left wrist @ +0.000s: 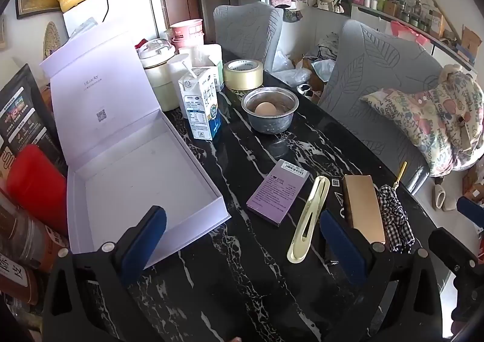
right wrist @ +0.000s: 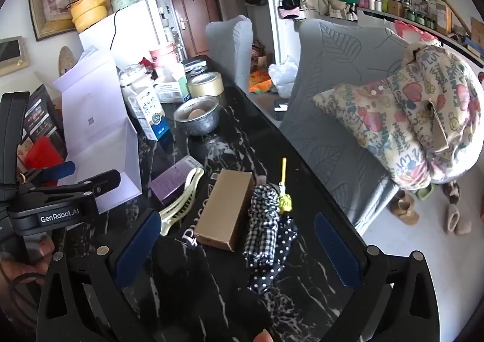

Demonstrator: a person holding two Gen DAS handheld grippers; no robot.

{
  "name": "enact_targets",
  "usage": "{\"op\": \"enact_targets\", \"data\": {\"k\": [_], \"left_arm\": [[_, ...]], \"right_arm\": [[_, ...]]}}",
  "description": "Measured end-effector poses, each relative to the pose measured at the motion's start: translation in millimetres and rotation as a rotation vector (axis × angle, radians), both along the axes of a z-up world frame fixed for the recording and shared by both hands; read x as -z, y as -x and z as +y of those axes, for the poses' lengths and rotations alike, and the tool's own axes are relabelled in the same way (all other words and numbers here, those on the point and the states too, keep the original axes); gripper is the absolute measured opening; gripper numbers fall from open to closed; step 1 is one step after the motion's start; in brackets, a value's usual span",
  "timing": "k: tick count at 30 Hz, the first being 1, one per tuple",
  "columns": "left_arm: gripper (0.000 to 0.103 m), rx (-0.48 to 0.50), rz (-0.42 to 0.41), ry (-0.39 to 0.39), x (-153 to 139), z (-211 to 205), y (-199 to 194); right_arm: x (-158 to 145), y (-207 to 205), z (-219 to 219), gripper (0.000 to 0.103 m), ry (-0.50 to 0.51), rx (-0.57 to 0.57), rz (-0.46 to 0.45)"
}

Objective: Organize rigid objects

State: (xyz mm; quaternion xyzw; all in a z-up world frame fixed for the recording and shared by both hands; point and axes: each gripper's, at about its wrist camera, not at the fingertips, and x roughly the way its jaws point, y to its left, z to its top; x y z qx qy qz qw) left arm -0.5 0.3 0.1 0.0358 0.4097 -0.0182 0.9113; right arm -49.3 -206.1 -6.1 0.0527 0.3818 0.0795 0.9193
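An open white box [left wrist: 145,178] with its lid raised lies on the black marble table [left wrist: 242,281], left of my left gripper [left wrist: 242,239]. That gripper hangs open above the table with nothing between its fingers. A purple carton [left wrist: 278,190], a cream hair clip [left wrist: 308,218] and a gold box [left wrist: 364,209] lie ahead of it. My right gripper [right wrist: 239,245] is open too, hovering over the gold box [right wrist: 224,209] and a checked cloth bundle [right wrist: 266,230] with a yellow stick [right wrist: 283,174]. The hair clip [right wrist: 181,200] and purple carton [right wrist: 172,180] lie left of it.
A steel bowl with an egg [left wrist: 269,109], a milk carton [left wrist: 201,106], a tape roll [left wrist: 243,74] and jars crowd the table's far end. Red and dark packets [left wrist: 36,184] stand at the left. Grey chairs [right wrist: 332,106] with a printed cushion [right wrist: 417,130] line the right edge.
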Motion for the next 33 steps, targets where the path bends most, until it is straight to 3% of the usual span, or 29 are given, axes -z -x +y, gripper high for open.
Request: {"op": "enact_targets", "data": {"k": [33], "left_arm": [[0.103, 0.063, 0.011, -0.011, -4.4, -4.7, 2.5]], "right_arm": [[-6.0, 0.9, -3.4, 0.103, 0.021, 0.044, -0.008]]}}
